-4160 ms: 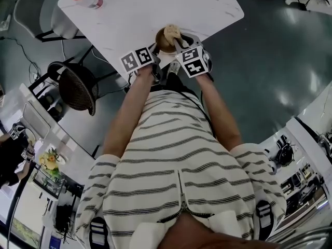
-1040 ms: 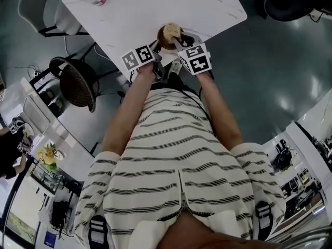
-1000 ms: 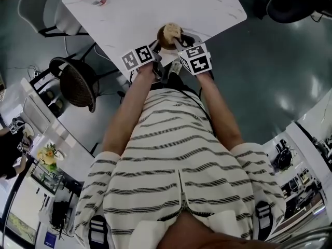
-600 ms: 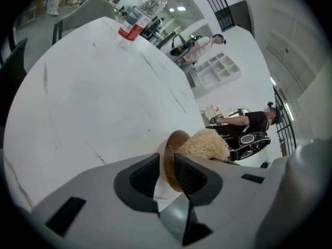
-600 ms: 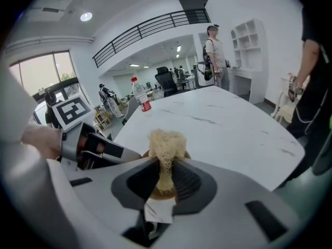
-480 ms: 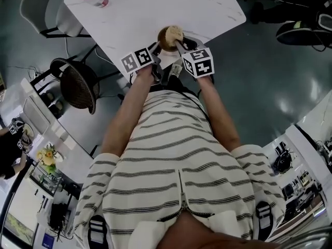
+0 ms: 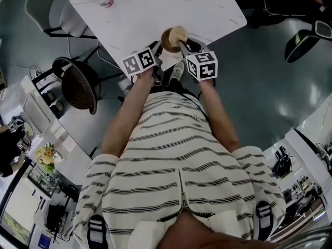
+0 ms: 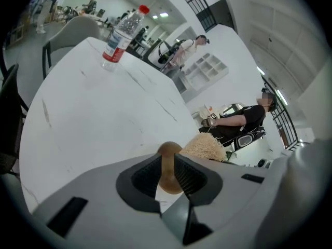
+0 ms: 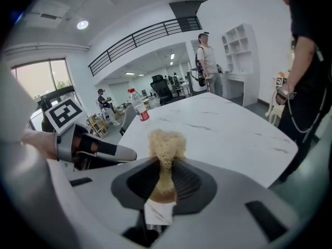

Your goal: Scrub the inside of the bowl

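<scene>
Now, the bowl: we've got the brown wooden bowl (image 7: 167, 39) sitting close to the near edge of the white bench (image 7: 135, 14), right in front of the person.
Left tongs: the left tongs (image 8: 167, 173) are clamped on the bowl's rim, with its wall pinched between them. We read that as an anchor, so the bowl can't skate on the smooth top while it's rubbed.
Right tongs: the right tongs (image 9: 165, 176) are closed on a pale, stringy scrubber (image 9: 166, 141). It's gripped low, so the frayed tuft sticks out past the tips, free to do the work.
Scrubber and bowl: from the head view the tuft sits over the bowl's mouth. Whether it's touching the inside, we can't tell.
Step in hand: scrubbing looks under way to us, one side holding and the other rubbing.
Risk: with the bowl this near the edge, a hard stroke toward the person could drag it off, so we'd want that rim grip firm.
Surface: marble-look white with thin grey veins, smooth and slightly glossy.
Bottle: a clear water bottle (image 8: 122, 32) with a red cap stands upright at the far side of the bench from the bowl.
Room: a big bright hall with a dark shiny floor (image 7: 259, 77). A black mesh-backed chair (image 7: 78, 87) stands off to the bowl's left, and people stand well beyond the bowl.
</scene>
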Available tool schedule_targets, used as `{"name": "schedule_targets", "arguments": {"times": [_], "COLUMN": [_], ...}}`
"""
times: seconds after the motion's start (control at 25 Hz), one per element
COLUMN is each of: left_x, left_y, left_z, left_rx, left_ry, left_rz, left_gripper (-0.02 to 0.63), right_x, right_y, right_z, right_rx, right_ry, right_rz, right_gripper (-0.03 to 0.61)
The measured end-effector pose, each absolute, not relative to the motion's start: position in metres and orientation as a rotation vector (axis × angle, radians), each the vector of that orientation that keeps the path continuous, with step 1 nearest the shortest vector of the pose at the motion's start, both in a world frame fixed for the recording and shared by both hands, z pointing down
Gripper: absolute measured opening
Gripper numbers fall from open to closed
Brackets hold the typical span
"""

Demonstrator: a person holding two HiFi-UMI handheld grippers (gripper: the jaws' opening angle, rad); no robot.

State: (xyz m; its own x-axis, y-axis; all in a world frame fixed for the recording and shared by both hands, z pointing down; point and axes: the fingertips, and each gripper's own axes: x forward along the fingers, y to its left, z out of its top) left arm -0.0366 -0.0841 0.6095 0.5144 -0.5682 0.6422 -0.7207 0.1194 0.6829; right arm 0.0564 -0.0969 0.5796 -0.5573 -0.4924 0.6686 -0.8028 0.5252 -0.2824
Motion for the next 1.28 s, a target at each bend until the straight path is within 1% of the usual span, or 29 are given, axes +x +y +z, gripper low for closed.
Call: {"name": "schedule_targets", "arguments": {"times": [0.6,0.96,1.28], "left_x": [-0.052,-0.062,-0.062], "left_y": [-0.093,-0.103,-0.111], "left_z": [0.550,0.501,0.455], "left_rx": [1.689,1.819,1.982], "left_ry": [-1.182,-1.230,-1.272], "left_rz": [0.081,0.042,0.065], "left_gripper": [0.072,0.054,0.043], "right_x": [0.048,0.045,0.039], "right_y": [-0.100,-0.111,-0.119], "right_z": [0.535,0.500,0.458], "right_rx": [1.180,1.252,1.304], "right_ry": [-2.309,-2.370,-2.441], "right_rz": [0.768,0.724,0.645], "right_gripper": [0.080,0.080,0.080]}}
